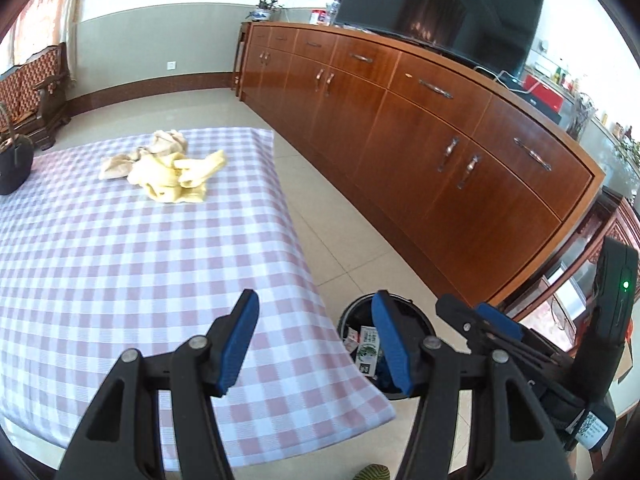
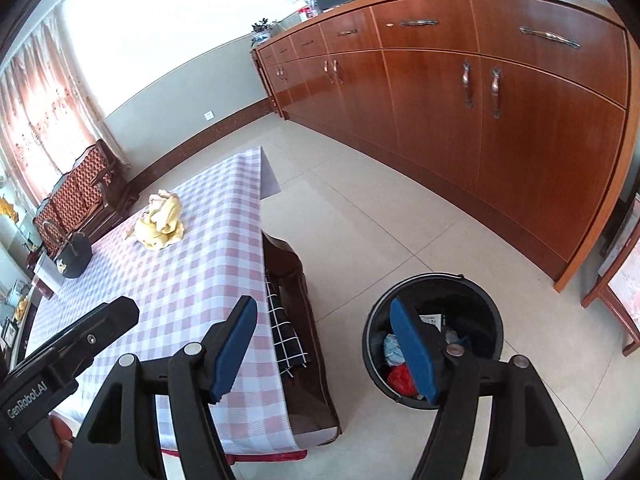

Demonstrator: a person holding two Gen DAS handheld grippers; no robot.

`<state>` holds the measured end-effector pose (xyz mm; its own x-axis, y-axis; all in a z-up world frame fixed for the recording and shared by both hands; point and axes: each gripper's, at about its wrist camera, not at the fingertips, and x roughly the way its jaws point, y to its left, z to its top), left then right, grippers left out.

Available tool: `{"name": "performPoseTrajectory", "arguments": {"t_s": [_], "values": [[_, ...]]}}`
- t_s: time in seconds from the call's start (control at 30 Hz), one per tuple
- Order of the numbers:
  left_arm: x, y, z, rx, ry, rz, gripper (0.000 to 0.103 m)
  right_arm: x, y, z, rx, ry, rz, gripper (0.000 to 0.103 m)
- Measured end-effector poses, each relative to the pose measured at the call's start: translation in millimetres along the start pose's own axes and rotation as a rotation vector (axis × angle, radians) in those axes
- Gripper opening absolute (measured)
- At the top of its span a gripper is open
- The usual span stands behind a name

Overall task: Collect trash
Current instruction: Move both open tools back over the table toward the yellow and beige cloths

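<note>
Blue-padded black jaws of my left gripper (image 1: pixel 316 344) are filling the bottom of the left wrist view, standing apart with nothing between them. Under them, the near corner of the table in its pink-and-white checked cloth (image 1: pixel 120 280) is dropping away to the pale tiled floor. Beside that corner, the round black trash bin (image 1: pixel 356 308) is sitting on the floor, with printed packets already lying inside. Farther along the table, a heap of crumpled yellow and beige wrappers (image 1: pixel 168 172) is lying well apart from my jaws. My right gripper (image 1: pixel 480 316) is showing at the lower right of this view.

Turning to the right wrist view, my right gripper (image 2: pixel 324 344) is likewise spread wide and gripping nothing, its jaws hanging over the table's edge and the floor. The black bin (image 2: pixel 434 280) is standing just beyond the right pad, holding red, blue and white scraps. The yellow heap (image 2: pixel 160 224) is resting near the table's far end, close to a dark round teapot (image 2: pixel 74 256) with a bail handle.

I am judging that heap to be light, soft and easily squashed, likely to shed loose pieces. Pinching it low through the thick middle, where the folds are bunching, should be gathering the most at once.
</note>
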<state>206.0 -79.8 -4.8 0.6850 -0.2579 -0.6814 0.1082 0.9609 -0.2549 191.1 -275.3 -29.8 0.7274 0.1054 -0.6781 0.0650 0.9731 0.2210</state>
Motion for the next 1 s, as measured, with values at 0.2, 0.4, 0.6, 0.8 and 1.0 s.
{"name": "performPoseTrajectory", "arguments": {"t_s": [0.2,0.4,0.6,0.8,1.0], "values": [[-11,47,8,-0.050,-0.038,0.092,0.061,18,56,3,-0.083,0.010,0.052,0.071],[-17,91,13,-0.106,-0.064,0.157,0.061,35,105,5,-0.157,0.030,0.096,0.071],[-21,131,14,-0.155,-0.069,0.195,0.061,51,141,9,-0.207,0.049,0.122,0.074],[-18,160,21,-0.183,-0.075,0.218,0.061,72,175,15,-0.257,0.063,0.137,0.077],[-4,182,33,-0.198,-0.079,0.253,0.061,110,201,27,-0.270,0.079,0.170,0.079]]}}
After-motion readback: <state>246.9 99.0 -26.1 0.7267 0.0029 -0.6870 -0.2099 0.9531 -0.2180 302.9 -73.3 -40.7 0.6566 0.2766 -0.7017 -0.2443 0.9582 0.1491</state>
